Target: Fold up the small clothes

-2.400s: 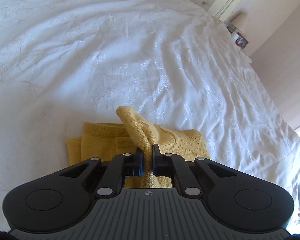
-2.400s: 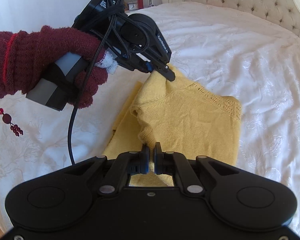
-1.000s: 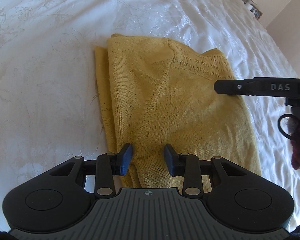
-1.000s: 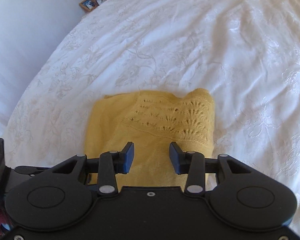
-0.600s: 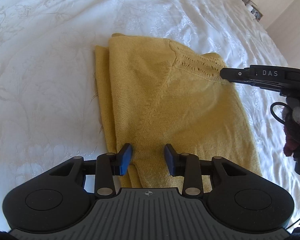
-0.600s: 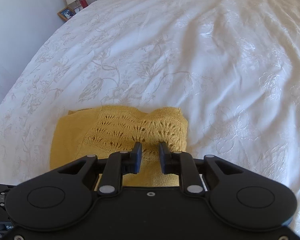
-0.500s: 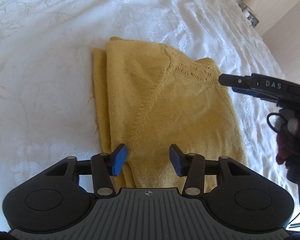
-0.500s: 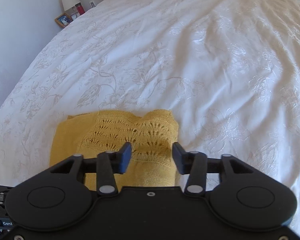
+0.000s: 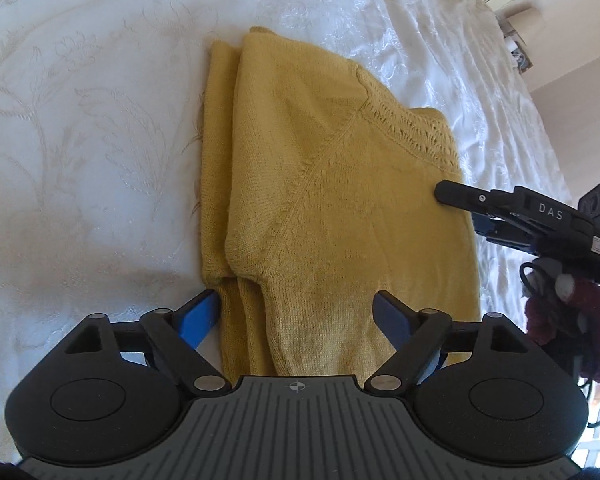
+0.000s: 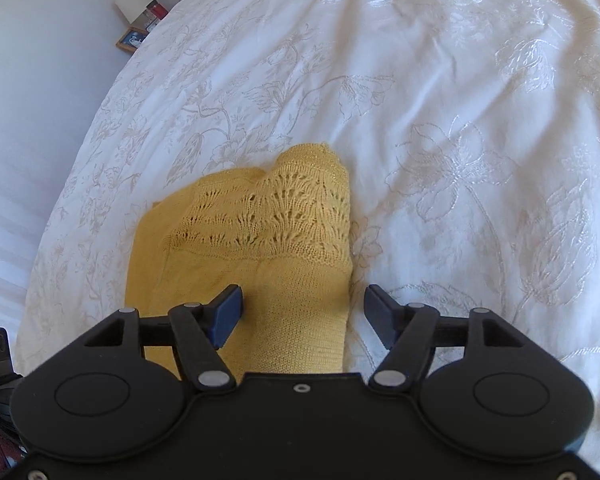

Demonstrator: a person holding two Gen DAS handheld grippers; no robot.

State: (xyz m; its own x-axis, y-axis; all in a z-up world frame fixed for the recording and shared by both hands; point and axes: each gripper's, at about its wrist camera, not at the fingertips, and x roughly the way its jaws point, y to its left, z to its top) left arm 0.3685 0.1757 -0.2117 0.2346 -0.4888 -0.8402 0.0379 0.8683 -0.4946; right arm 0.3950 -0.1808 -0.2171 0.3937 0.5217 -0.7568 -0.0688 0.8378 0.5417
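Left wrist view, lower centre: the left gripper (image 9: 298,314) stands with its blue-padded fingers (image 9: 198,316) spread wide, one at each side of the near edge of a folded yellow knit sweater (image 9: 340,208); nothing is pinched between them. The left finger lies just beside the garment's left edge, over the white embroidered bedspread (image 9: 80,140). The sweater occupies the centre of the frame, lying flat in layers, with a narrower folded strip showing along its left side and an openwork lace band toward the upper right. At the right edge of the frame, the right gripper (image 9: 444,194) reaches in over the sweater's right border, held by a hand in a maroon knit glove (image 9: 572,320).

Right wrist view, lower centre: the right gripper (image 10: 302,314) also has its fingers parted wide and empty, straddling the sweater's (image 10: 260,248) near right edge. The lace band lies just beyond. Past it the bedspread (image 10: 440,100) fills the frame. Upper left: a lamp (image 10: 134,0) and a framed picture (image 10: 132,40).
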